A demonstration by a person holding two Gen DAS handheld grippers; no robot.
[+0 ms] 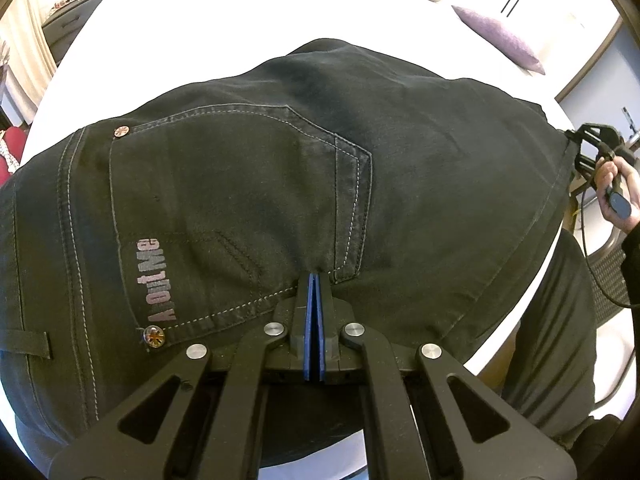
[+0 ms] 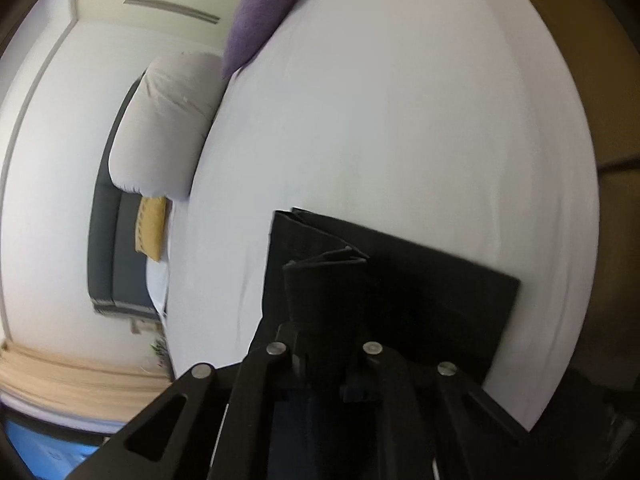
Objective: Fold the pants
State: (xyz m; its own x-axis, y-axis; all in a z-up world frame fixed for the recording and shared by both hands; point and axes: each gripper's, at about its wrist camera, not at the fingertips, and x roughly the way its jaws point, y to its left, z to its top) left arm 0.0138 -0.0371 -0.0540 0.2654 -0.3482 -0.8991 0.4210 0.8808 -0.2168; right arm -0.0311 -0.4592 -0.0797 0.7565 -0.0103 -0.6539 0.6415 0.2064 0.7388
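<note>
Left wrist view: black pants (image 1: pixel 280 184) lie spread over a white bed (image 1: pixel 240 20), seat side up, waistband toward the left of the picture. A back pocket (image 1: pixel 240 208) with pale stitching, two metal rivets and a printed logo faces the camera. The left gripper (image 1: pixel 315 280) points steeply down at the lower corner of that pocket. Its blue pads (image 1: pixel 308 320) are pressed together with no gap between them, and the tips meet the denim at a small pucker; whether cloth is actually pinched there I cannot tell. At the right edge of the pants, a person's hand (image 1: pixel 618 192) holds the right gripper (image 1: pixel 570 134), whose tip sits at the fabric's far corner. A purple cushion (image 1: pixel 500 36) rests on the bed beyond the pants.

Right wrist view: picture rolled sideways and slightly blurred. The right gripper (image 2: pixel 326 280) is clamped on a bunched fold of the pants (image 2: pixel 420 280); dark cloth fills the space between the fingers and sticks out past the tips. The rest of the pants lies flat on the white bed (image 2: pixel 400 100) ahead of the gripper, with a straight folded edge. Beyond are the purple cushion (image 2: pixel 264 8), a white pillow (image 2: pixel 168 120) and a yellow cushion (image 2: pixel 152 228) against a dark headboard (image 2: pixel 108 240).
</note>
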